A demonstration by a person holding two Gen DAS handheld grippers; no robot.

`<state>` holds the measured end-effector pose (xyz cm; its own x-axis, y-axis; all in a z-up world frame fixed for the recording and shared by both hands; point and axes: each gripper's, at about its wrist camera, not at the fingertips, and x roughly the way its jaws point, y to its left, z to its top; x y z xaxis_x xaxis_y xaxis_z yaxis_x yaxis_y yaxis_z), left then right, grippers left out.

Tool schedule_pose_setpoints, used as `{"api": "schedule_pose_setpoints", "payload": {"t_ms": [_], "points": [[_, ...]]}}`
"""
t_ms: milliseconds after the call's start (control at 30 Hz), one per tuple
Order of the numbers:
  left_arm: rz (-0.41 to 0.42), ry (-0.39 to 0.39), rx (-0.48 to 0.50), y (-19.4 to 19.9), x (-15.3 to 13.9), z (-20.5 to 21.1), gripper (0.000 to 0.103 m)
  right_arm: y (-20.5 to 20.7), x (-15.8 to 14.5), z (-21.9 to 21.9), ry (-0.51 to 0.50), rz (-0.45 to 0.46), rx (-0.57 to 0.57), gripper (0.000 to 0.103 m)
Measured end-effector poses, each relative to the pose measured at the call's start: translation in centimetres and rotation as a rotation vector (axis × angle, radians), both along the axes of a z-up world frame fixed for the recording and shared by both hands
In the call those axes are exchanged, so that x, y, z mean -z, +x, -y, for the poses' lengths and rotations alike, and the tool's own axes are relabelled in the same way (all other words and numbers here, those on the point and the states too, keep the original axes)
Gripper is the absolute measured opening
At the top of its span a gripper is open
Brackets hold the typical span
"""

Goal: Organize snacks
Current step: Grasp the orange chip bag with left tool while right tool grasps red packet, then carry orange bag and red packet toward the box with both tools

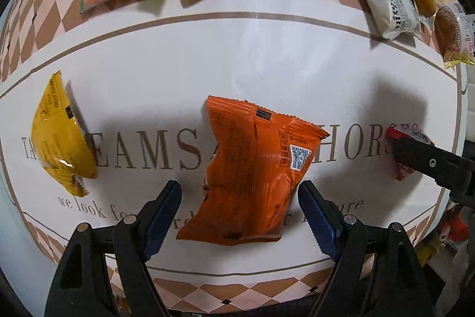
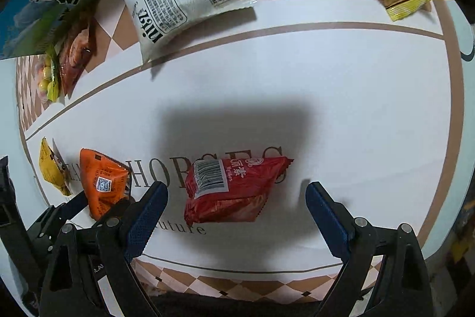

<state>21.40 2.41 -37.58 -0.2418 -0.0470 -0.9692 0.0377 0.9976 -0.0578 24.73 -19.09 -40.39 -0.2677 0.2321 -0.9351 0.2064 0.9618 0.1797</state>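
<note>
Both grippers hang over the printed bench [image 1: 267, 55], fingers spread and pinching nothing: the left gripper [image 1: 240, 216] straddles an orange snack packet [image 1: 252, 174], the right gripper [image 2: 237, 213] a red snack packet [image 2: 234, 192]. The step looks like a double pick-up; next, each pair must sink and close across its crinkled, puffy foil pouch, lying flat mid-bench.

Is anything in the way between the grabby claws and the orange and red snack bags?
Nothing visible. The left gripper is open around the orange packet, and the right gripper is open around the red packet, with only bare mat nearby.
</note>
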Motion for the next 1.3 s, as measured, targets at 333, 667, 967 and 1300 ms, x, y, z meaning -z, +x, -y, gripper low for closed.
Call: {"api": "schedule_pose_setpoints", "payload": {"t_ms": [333, 667, 967, 1300], "points": [[0.045, 0.011, 0.021, 0.2, -0.2, 1.2, 0.057, 0.1, 0.3, -2.0, -0.041, 0.015, -0.035, 0.066], [0.056, 0.006, 0.001, 0.5, -0.8, 0.0, 0.049, 0.5, 0.0, -2.5, -0.045, 0.027, -0.041, 0.053], [0.035, 0.015, 0.037, 1.9, -1.6, 0.3, 0.055, 0.3, -0.2, -2.5, -0.010, 0.011, -0.042, 0.058], [0.050, 0.024, 0.024, 2.1, -1.2, 0.9, 0.046, -0.8, 0.0, -4.0, -0.054, 0.035, -0.103, 0.051]]}}
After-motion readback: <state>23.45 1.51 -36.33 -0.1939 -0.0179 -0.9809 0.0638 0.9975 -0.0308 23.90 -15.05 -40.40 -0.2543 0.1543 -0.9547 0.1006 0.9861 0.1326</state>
